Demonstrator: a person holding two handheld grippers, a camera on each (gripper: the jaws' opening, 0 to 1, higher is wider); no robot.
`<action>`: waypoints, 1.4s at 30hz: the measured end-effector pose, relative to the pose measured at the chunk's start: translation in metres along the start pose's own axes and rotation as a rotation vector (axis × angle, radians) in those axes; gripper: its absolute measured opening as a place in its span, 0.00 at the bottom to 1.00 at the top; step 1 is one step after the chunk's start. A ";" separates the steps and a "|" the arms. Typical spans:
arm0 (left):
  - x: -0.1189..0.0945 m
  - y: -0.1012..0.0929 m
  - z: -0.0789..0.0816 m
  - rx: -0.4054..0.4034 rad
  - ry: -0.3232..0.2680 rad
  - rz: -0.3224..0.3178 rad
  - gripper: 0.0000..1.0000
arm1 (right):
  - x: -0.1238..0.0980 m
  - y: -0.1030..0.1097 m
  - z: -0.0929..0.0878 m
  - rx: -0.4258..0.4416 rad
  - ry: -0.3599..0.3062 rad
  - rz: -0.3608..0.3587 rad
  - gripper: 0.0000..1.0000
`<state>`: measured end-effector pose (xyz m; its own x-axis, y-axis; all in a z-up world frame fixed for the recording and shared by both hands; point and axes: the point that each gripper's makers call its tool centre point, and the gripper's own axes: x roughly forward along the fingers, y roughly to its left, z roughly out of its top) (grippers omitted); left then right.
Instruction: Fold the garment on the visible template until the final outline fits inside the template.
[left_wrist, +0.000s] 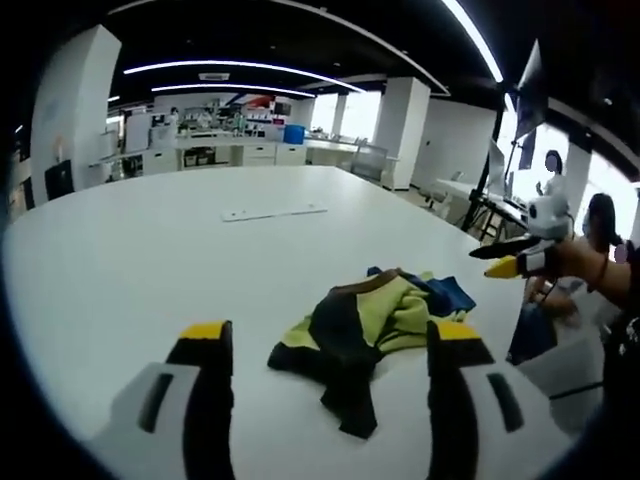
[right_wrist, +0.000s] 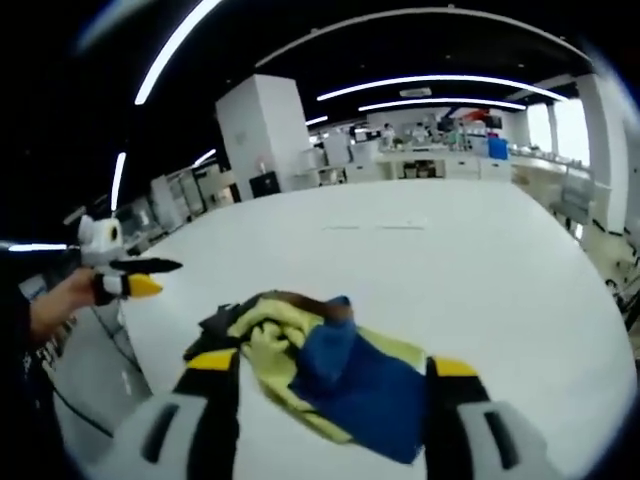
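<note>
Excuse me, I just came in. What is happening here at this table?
A person holds a two-jaw gripper in each hand over a white table. A crumpled garment in yellow-green, blue and black lies on it, not yet folded. The left gripper and the right gripper both point at it with jaws open, holding nothing.

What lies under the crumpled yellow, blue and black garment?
The crumpled yellow, blue and black garment rests directly on the bare white table. No template outline shows around it; whatever lies beneath the bunched fabric is covered.
</note>
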<state>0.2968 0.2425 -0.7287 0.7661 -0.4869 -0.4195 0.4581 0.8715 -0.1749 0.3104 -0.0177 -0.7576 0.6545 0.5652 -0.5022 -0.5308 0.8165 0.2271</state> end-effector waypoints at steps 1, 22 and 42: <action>0.003 -0.001 -0.001 0.003 0.003 -0.003 0.76 | 0.002 0.001 -0.002 0.004 0.006 0.005 0.73; 0.053 0.003 -0.048 -0.053 0.126 -0.039 0.41 | 0.051 -0.009 -0.027 0.047 0.093 0.017 0.36; 0.068 -0.001 -0.074 -0.083 0.197 -0.038 0.16 | 0.072 -0.008 -0.047 0.112 0.169 0.057 0.07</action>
<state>0.3153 0.2132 -0.8235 0.6427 -0.5054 -0.5758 0.4396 0.8588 -0.2632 0.3367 0.0116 -0.8346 0.5205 0.5911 -0.6161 -0.4956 0.7968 0.3457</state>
